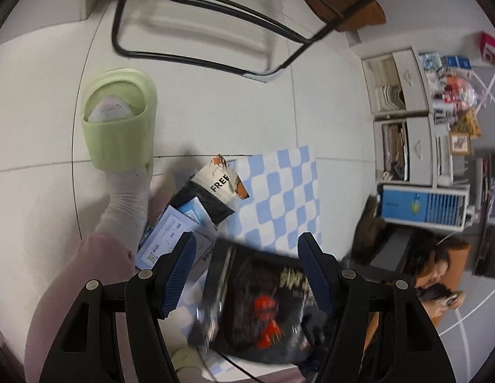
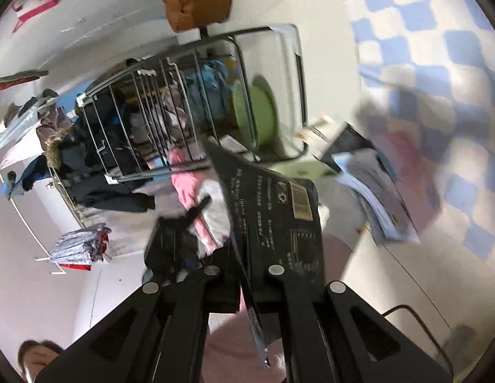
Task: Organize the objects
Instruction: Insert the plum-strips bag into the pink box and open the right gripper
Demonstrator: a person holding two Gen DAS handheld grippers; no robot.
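Clamping the black packet (image 2: 279, 210), right claw (image 2: 247, 274) holds it edge-on, lengthwise forward.

The left tool (image 1: 247, 252) has its blue-padded fingers (image 1: 178, 274) spread wide, pointing toward 12 o'clock. The right tool (image 2: 244, 265) is clamped tight on a black packet (image 2: 279, 210).
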